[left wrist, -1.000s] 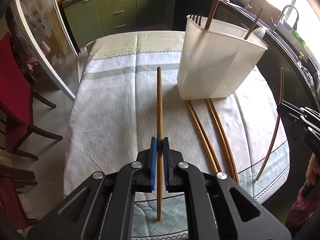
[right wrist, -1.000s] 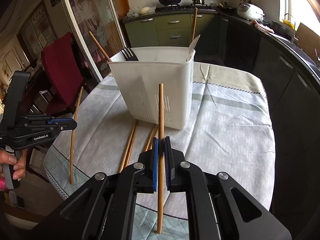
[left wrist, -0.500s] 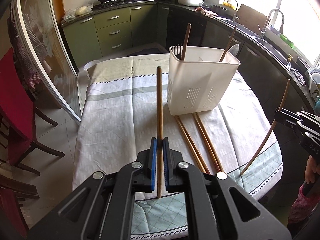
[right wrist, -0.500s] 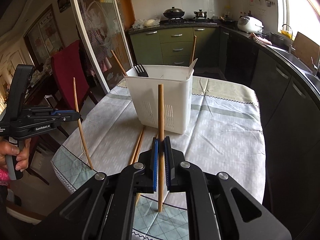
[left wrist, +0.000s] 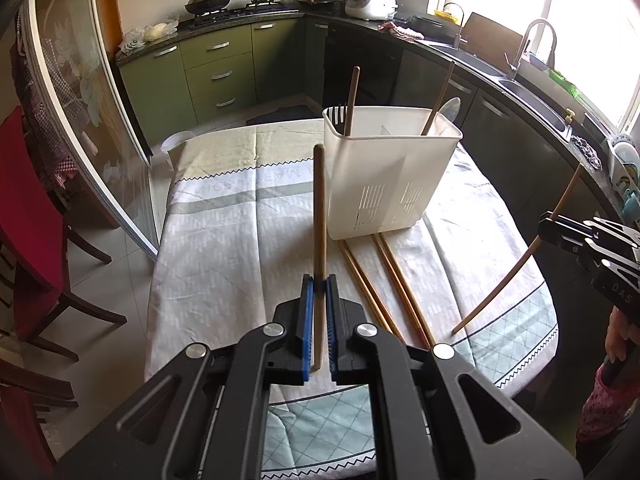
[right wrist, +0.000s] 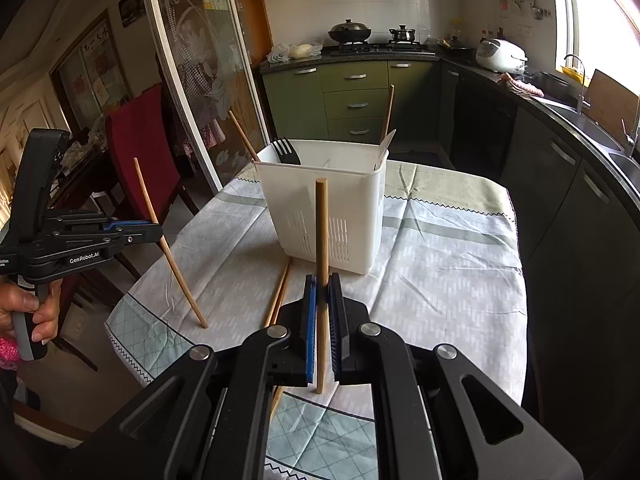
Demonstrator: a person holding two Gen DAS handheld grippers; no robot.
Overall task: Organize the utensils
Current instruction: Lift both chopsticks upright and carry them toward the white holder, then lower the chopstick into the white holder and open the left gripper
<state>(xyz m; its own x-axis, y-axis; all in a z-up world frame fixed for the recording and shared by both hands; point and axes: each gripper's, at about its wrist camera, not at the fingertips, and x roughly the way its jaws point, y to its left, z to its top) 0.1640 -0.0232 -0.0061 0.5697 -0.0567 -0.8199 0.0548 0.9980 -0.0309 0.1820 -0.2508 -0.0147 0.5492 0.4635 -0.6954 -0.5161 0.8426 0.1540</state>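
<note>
A white plastic utensil holder (left wrist: pixel 388 176) (right wrist: pixel 324 204) stands mid-table with a black fork (right wrist: pixel 285 151) and two sticks leaning in it. My left gripper (left wrist: pixel 319 286) is shut on a wooden chopstick (left wrist: pixel 319 216), lifted above the cloth just left of the holder. My right gripper (right wrist: pixel 322 284) is shut on another chopstick (right wrist: pixel 321 232), raised in front of the holder. Each gripper shows in the other's view: the right one (left wrist: pixel 546 227) with its slanted stick (left wrist: pixel 516 264), the left one (right wrist: pixel 158 229) with its stick (right wrist: pixel 170 252). Several chopsticks (left wrist: pixel 384 280) (right wrist: pixel 280 294) lie on the cloth before the holder.
The table wears a pale patterned cloth (left wrist: pixel 224 240) (right wrist: pixel 440 272). Red chairs (left wrist: pixel 28 216) (right wrist: pixel 140 148) stand at its left side beside a glass sliding door (left wrist: pixel 72 92). Dark counters with a sink (left wrist: pixel 532 88) run along the right. A hand (right wrist: pixel 28 312) holds the left gripper's handle.
Both grippers rose with their chopsticks and drew back from the holder, so more of the kitchen shows. The sticks' lower ends have lifted off the cloth.
</note>
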